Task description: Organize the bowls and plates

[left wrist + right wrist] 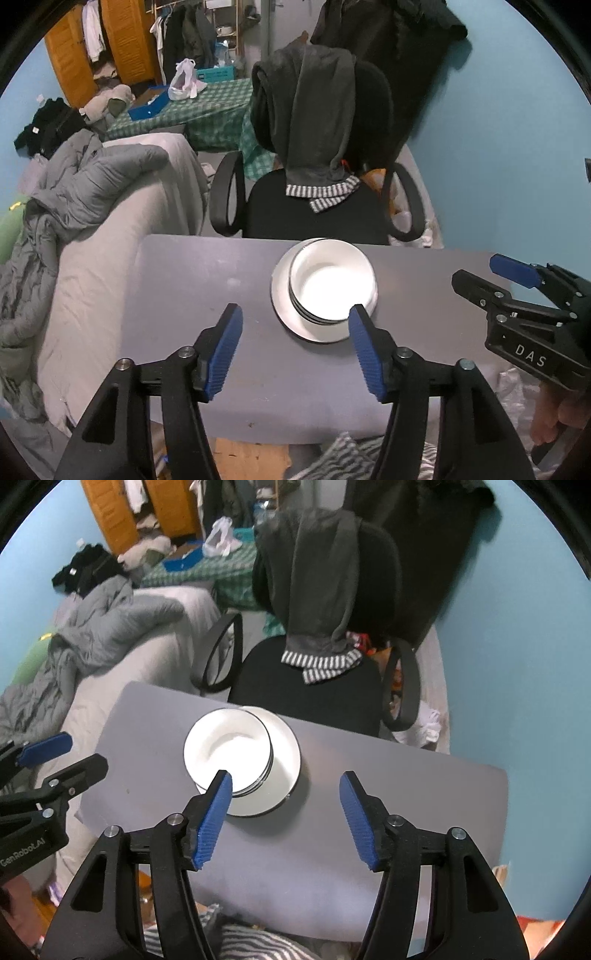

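A stack of white bowls [330,282] with dark rims sits on a white plate [286,314] on the grey table [207,280]. The stack [227,747] and plate [284,764] also show in the right wrist view. My left gripper [295,321] is open and empty, hovering near the stack's front left. My right gripper [286,786] is open and empty, hovering near the stack's front right; it also shows in the left wrist view [491,280]. The left gripper shows at the left edge of the right wrist view [70,751].
A black office chair [317,206] draped with dark clothing stands behind the table's far edge. A bed with grey bedding [92,192] lies to the left. A blue wall [498,147] is to the right. Cardboard [251,454] and striped cloth [240,941] lie below the table's near edge.
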